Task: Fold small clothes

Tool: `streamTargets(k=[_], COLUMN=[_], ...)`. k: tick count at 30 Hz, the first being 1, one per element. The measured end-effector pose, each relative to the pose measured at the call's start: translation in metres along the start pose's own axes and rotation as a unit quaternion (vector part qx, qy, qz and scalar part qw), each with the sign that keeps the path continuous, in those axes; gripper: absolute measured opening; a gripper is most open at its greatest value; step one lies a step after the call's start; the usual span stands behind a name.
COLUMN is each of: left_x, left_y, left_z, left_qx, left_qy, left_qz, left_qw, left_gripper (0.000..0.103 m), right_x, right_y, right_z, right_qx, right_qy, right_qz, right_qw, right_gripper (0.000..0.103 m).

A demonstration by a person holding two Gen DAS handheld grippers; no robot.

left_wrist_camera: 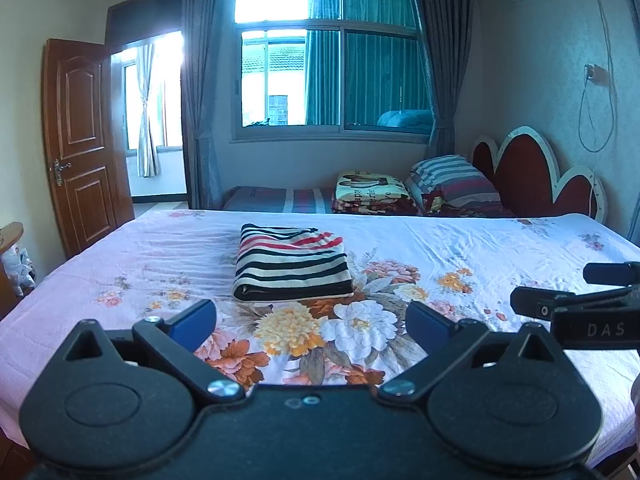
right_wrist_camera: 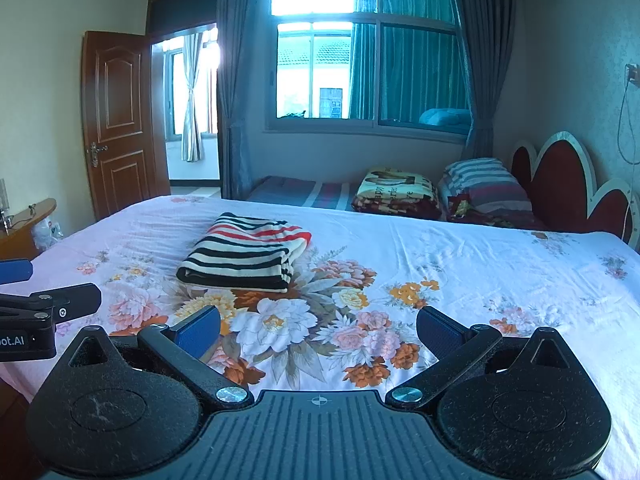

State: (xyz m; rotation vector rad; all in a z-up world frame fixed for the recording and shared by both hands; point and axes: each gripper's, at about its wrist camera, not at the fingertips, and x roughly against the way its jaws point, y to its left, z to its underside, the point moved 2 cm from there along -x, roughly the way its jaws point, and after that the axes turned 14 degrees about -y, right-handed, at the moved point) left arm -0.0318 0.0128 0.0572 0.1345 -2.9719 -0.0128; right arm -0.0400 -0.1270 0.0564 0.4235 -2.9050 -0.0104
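1. Judging from how things lie, I take the fold itself to be done: the striped garment (left_wrist_camera: 292, 264) sits as a tidy rectangular packet on the bed (left_wrist_camera: 500, 248), past the middle and a little to the left, with neither gripper touching it.

2. My left gripper (left_wrist_camera: 311, 322) is released, its blue-padded fingers spread wide over the flower print at the near edge, holding nothing. My right gripper (right_wrist_camera: 318, 330) is likewise spread and empty, hovering beside the left one, near the same edge and well short of the packet.

3. I see no other loose garment on the sheet in either view, so my next move is either to fetch another piece from somewhere out of view or to stop. If the packet needs squaring, I would come in low from the near side and pinch the thick folded edge that faces me.

4. The garment looks like soft knit, with black, cream and red bands; its layers stack thick with rounded folds on the near side, and the far right corner lifts slightly.

5. The sheet is thin pale pink cotton with a large flower print, lightly creased, and likely to drag along if I pinch too deep.

6. At the far right lie a folded blanket (right_wrist_camera: 396, 190) and a striped pillow (right_wrist_camera: 486, 184) by the scalloped red headboard (right_wrist_camera: 560, 184).
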Motion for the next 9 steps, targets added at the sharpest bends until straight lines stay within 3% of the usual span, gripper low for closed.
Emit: streamTargets(k=[9], left_x=[0.0018], left_y=[-0.0037], left_z=[0.0018], left_qx=[0.009], left_qy=[0.006], left_qz=[0.001], left_qw=[0.9999], left_gripper=[0.098], right_x=[0.0041], right_y=[-0.0018], right_z=[-0.0006], right_qx=[0.001], right_qy=[-0.001], right_qz=[-0.011], right_qw=[1.000], right_gripper=[0.103])
